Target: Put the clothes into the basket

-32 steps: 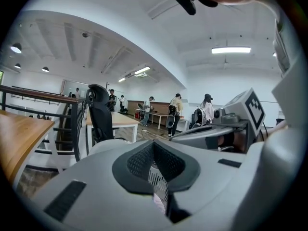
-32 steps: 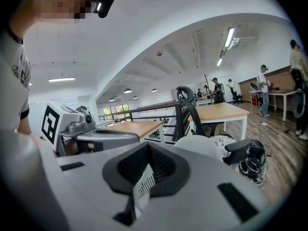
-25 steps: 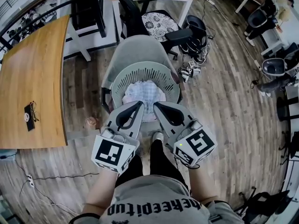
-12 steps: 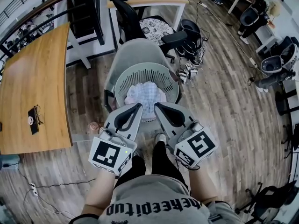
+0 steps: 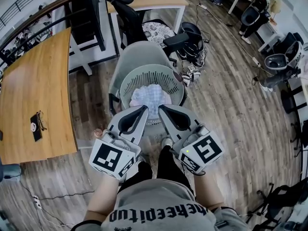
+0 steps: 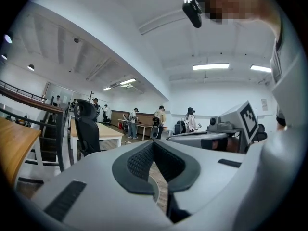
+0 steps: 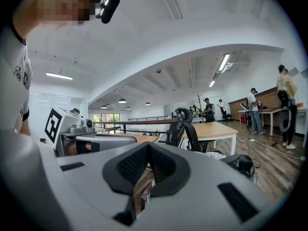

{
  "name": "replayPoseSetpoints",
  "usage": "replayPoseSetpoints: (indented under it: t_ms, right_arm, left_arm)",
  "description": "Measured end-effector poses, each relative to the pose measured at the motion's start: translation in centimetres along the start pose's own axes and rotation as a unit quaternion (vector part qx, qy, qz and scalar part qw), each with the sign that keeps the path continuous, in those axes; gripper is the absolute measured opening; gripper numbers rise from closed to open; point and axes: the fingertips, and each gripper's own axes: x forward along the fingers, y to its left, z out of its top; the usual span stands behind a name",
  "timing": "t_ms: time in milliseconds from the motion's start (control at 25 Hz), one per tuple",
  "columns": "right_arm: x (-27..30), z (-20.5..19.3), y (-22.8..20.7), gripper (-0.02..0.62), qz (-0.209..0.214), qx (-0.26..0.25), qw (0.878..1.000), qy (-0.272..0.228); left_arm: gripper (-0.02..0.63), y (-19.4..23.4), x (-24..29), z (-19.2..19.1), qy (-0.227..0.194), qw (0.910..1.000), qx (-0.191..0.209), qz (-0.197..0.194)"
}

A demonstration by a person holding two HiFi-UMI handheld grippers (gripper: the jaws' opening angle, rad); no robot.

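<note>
Basket (image 5: 126, 83): pale grey-green, slotted wall
Clothes (image 5: 151, 96): white and pale blue — checked
Left tool (image 5: 145, 108), right tool (image 5: 160, 108): grey, black pads
Floor (image 5: 231, 114): brown wood planks — streaked

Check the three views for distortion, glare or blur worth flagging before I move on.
Head view: strong fisheye bends the wooden table and floorboards, yet the basket is sharp and evenly lit. Left gripper view: dark round vignette, ceiling lights blown white, the left gripper filling the lower frame. Right gripper view: same vignette, right gripper low in frame, background crisp.
</note>
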Motion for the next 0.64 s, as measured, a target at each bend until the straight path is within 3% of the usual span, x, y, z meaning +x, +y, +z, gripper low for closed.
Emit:
replayPoseSetpoints:
  t_ms: [640]
  right_arm:
    - [-0.5,0.7,2.5,0.008,-0.017,-0.022,1.000,-0.005]
  left_arm:
    - [0.014,-0.7,-1.9,1.4,-0.021,0.9992,0.022,-0.027]
